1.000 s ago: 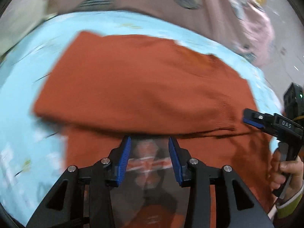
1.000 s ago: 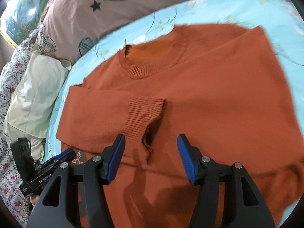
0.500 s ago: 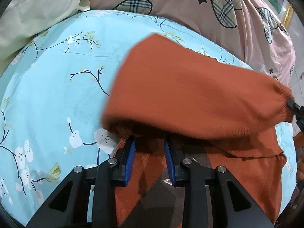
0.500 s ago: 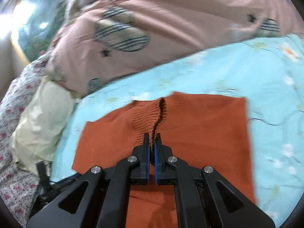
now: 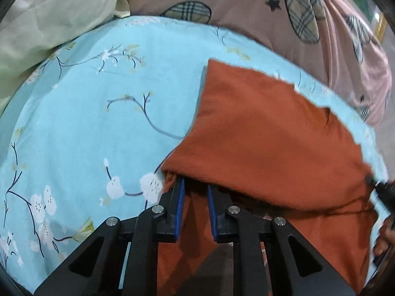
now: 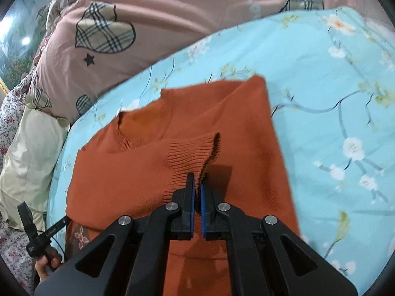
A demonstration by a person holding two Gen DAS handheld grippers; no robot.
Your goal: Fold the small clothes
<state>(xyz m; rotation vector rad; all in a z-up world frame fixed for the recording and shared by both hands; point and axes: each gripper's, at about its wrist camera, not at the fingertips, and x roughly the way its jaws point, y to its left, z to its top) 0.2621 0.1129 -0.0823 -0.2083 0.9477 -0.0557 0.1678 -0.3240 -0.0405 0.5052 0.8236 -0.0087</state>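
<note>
Rust-orange knit sweater (image 6: 246, 133) on light-blue floral bedsheet (image 6: 333, 79), right tongs (image 6: 196, 187) clamping ribbed sleeve cuff (image 6: 192, 153), left tongs (image 5: 195, 192) parted around a fabric fold

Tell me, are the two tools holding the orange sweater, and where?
The right tool pinches the orange sweater by its ribbed sleeve cuff. The left tool has a sweater fold between its part-open fingers; whether it grips cannot be told.

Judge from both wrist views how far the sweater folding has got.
Done: a sleeve lies folded across the sweater's chest. In hand: the right gripper is shut on the ribbed cuff; the left gripper, jaws apart, has fabric between them, under a lifted fold. Left: laying that fold down and folding the body.
</note>
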